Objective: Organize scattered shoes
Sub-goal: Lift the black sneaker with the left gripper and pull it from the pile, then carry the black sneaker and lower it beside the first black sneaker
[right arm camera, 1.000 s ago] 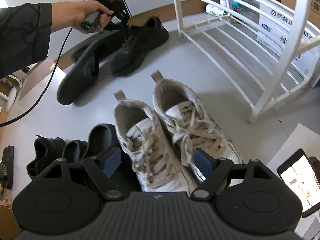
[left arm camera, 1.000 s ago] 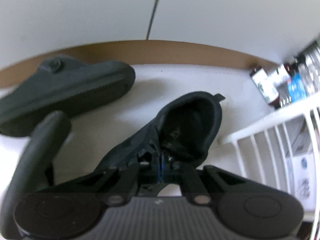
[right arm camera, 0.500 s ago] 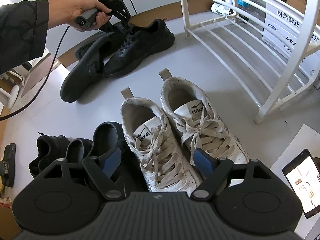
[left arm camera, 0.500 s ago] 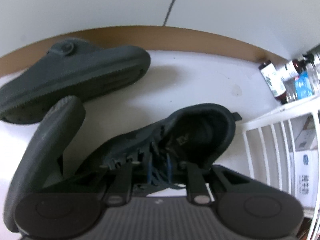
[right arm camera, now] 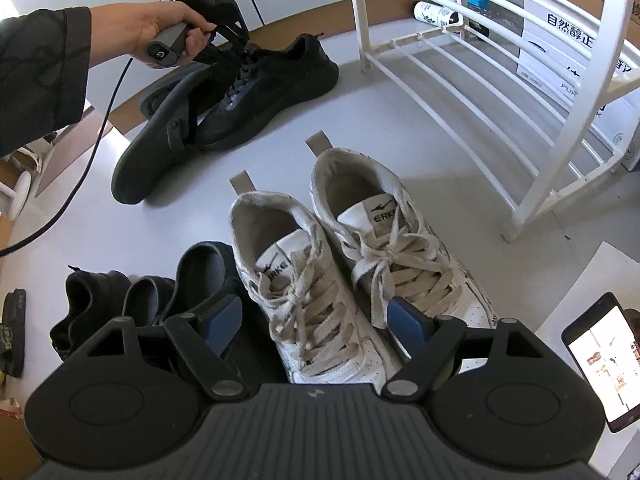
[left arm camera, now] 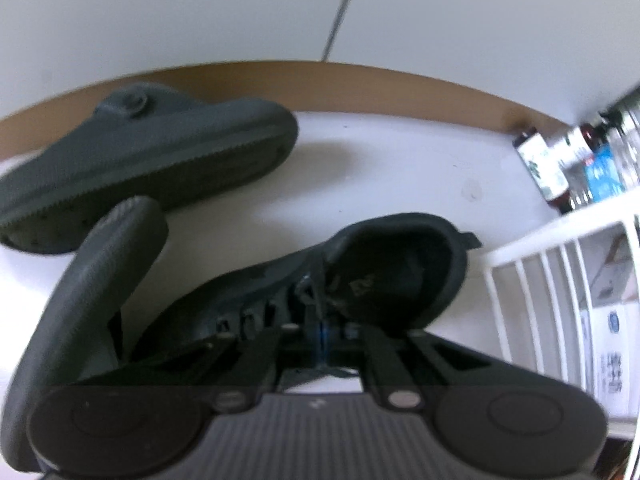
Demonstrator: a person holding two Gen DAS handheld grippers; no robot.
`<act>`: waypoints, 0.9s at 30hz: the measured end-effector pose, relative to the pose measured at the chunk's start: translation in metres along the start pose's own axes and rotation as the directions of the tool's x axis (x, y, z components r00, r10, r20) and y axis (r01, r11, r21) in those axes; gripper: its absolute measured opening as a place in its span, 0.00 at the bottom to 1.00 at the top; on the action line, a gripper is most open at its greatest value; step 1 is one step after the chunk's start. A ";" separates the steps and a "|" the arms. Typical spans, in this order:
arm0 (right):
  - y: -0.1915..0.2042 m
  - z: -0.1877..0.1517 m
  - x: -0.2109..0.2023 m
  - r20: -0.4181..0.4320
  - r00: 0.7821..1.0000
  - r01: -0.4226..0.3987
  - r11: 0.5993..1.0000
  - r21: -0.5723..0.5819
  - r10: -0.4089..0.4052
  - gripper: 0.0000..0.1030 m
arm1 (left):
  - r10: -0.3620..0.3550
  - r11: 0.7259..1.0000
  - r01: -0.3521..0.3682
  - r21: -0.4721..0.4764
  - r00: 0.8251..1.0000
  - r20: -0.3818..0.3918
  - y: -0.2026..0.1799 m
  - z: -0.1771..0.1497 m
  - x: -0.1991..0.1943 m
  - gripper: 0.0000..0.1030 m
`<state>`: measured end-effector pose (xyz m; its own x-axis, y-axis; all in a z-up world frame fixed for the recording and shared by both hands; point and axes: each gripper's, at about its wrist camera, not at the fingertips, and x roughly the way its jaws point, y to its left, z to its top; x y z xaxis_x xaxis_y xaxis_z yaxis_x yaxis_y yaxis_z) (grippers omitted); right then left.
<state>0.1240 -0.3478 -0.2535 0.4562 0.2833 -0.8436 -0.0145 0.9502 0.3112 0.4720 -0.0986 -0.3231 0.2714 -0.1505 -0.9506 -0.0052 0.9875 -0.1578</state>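
The left gripper has just been closing, now pinched on the black sneaker's laces below it, ready to lift; the right gripper hangs open.

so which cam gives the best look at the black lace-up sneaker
The right wrist view: the black sneaker shows whole from the side, laces included, with the left gripper at its laces. The left wrist view shows only its collar and tongue up close, blurred, behind the shut fingers.

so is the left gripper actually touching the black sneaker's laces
Touching. In the left wrist view the left gripper has its jaws shut on the laces at the tongue of the black sneaker; the right wrist view agrees.
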 end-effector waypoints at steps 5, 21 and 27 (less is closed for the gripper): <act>0.011 0.002 -0.003 0.013 1.000 -0.027 1.000 -0.015 0.028 0.82 | 0.000 1.000 0.000 0.027 1.000 -0.002 0.004 -0.003 -0.015 0.00; 0.029 0.009 -0.008 0.060 0.996 -0.074 0.997 0.030 0.072 0.82 | -0.125 0.986 0.118 0.119 0.991 0.047 -0.006 -0.015 -0.101 0.00; 0.037 0.012 -0.016 0.089 0.993 -0.082 0.996 0.019 0.080 0.82 | -0.154 0.971 0.142 0.192 0.987 0.053 -0.003 -0.031 -0.142 0.00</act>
<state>0.1270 -0.3184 -0.2230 0.5307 0.3458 -0.7738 -0.0349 0.9211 0.3876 0.4034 -0.0817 -0.1960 0.3200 -0.2985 -0.8992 0.2181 0.9468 -0.2366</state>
